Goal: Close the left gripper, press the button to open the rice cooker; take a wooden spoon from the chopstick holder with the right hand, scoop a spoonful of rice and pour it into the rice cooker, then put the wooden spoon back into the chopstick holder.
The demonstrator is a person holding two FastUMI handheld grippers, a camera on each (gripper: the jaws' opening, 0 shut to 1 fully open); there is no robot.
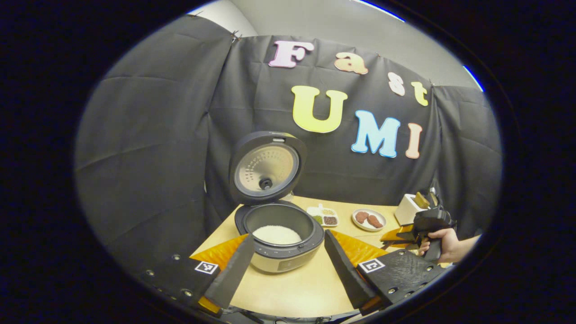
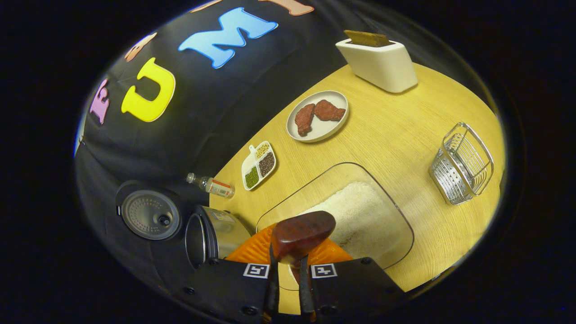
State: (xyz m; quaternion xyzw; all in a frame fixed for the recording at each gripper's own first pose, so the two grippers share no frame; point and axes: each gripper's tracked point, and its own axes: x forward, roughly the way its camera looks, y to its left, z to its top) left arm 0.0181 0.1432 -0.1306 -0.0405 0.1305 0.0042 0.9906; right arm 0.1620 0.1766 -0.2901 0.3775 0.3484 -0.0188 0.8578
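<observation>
The rice cooker (image 1: 279, 252) stands open with its lid (image 1: 267, 167) upright, and white rice lies in the pot. My left gripper (image 1: 288, 270) hangs open in front of it, one finger on each side, touching nothing. My right gripper (image 2: 288, 264) is shut on the handle of a dark wooden spoon (image 2: 302, 233). The spoon's bowl sits over the near end of a clear container of rice (image 2: 360, 211). I cannot tell whether the spoon carries rice. The wire chopstick holder (image 2: 461, 164) stands empty to the right. In the left gripper view a hand holds the right gripper (image 1: 393, 236) at the table's right.
A plate with two brown pieces (image 2: 319, 118), a divided dish of beans (image 2: 258, 165) and a small bottle (image 2: 211, 185) lie along the back. A white toaster (image 2: 380, 63) stands at the far corner. The cooker (image 2: 211, 234) is left of the rice container.
</observation>
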